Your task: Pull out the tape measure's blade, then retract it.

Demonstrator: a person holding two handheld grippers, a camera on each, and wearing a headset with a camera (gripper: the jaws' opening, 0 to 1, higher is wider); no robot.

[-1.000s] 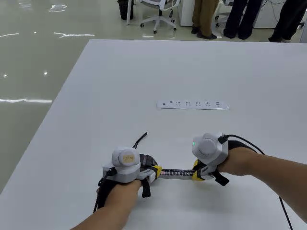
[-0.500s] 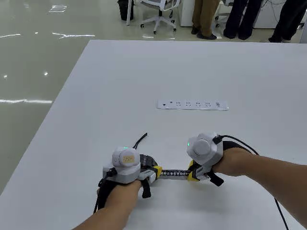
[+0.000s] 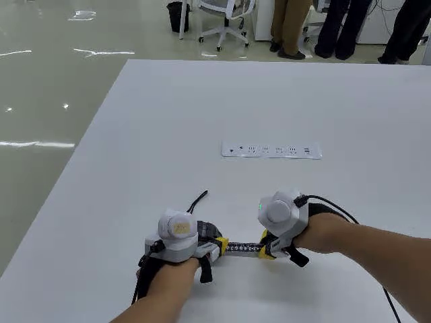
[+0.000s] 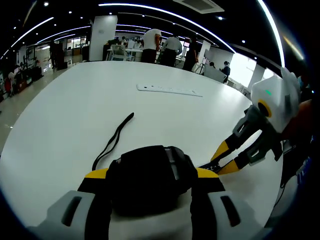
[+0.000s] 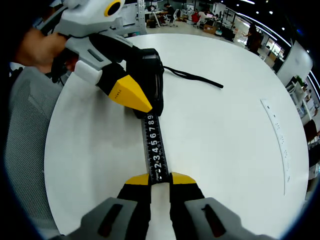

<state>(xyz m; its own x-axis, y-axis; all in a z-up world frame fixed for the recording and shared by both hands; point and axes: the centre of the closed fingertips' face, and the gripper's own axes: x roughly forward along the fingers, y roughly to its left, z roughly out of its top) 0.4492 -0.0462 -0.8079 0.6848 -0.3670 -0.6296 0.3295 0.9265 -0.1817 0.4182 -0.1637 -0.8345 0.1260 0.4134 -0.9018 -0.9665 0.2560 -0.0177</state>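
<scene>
Where the white table (image 3: 168,121) spreads across the head view, both grippers sit near the bottom centre of the frame. The left gripper (image 3: 214,243) clamps the black tape measure case (image 4: 150,175) between its yellow-tipped jaws. Just to its right, the right gripper (image 3: 267,247) pinches the end of the blade (image 5: 154,145), and a short run of blade spans between them. A power strip (image 3: 271,150) lies mid-frame, right of centre. The case's black strap (image 4: 114,140) trails toward the upper left.
</scene>
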